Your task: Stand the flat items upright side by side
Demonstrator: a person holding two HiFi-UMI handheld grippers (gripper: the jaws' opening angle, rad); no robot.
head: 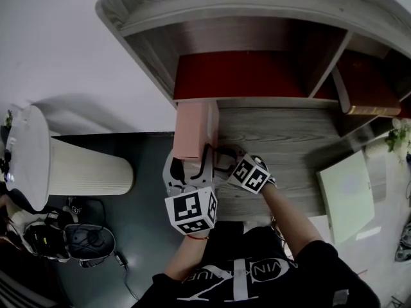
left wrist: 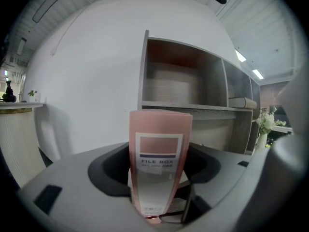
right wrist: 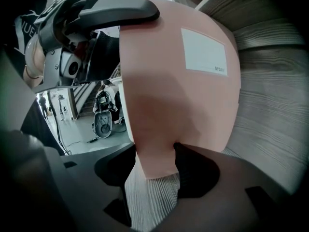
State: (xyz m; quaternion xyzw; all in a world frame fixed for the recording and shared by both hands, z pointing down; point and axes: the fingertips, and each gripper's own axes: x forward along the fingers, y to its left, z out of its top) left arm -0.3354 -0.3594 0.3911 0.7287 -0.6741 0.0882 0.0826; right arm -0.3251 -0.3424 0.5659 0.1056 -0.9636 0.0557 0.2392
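- Pink file box (head: 196,130) stands upright between the jaws of the left gripper (head: 185,172). Its labelled spine faces that gripper, and the jaws clamp it on both sides.
- Right gripper (head: 221,161), just right of the left one, has its jaws closed on the same box's lower corner. The broad face rises ahead of it.
- Grey wood-grain shelf (head: 282,136) lies under both grippers and extends to their right.

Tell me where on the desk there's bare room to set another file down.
Bare desk runs between the box and the green folder. The left bay looks empty too. It's crowded around the box, and the right bay holds a book.
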